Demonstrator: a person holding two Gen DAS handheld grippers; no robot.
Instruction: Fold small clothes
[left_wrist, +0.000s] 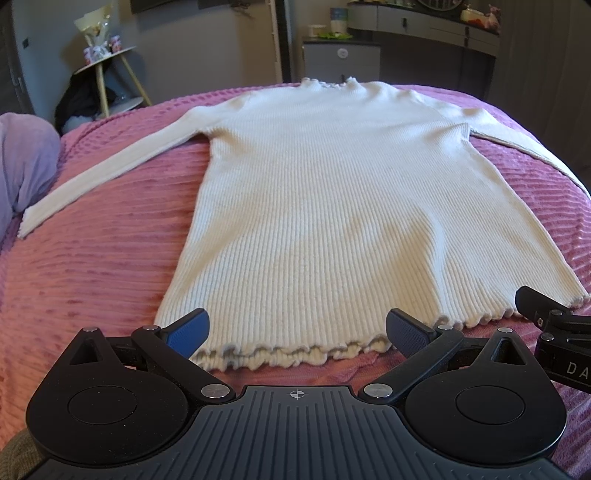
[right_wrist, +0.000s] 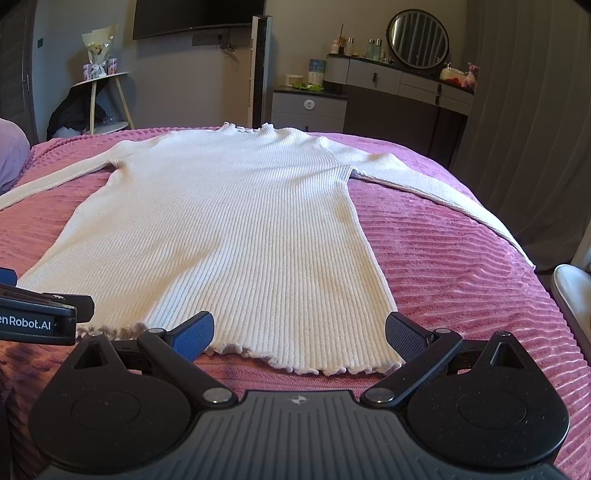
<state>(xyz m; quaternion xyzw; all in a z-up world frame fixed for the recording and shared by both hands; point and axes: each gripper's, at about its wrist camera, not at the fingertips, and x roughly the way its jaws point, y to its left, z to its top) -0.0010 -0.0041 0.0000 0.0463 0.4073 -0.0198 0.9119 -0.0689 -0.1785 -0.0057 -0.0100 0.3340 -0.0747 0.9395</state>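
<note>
the cream ribbed sweater (left_wrist: 314, 206) is lying flat on the pink bedspread (left_wrist: 92, 258), sleeves out, frilly hem (left_wrist: 295, 350) nearest. left gripper (left_wrist: 297, 332) and right gripper (right_wrist: 299, 332) are both wide open, holding nothing, just short of that hem. i'd pinch each bottom corner evenly and lift together so it folds straight.

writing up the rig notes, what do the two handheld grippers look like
Both grippers, left and right, are matte black with ribbed grey-black bases, round pivot housings, silver rivets and a small crosshair mark. Each has one blue textured pad and one dark pad. White lettering runs along their sides.
</note>
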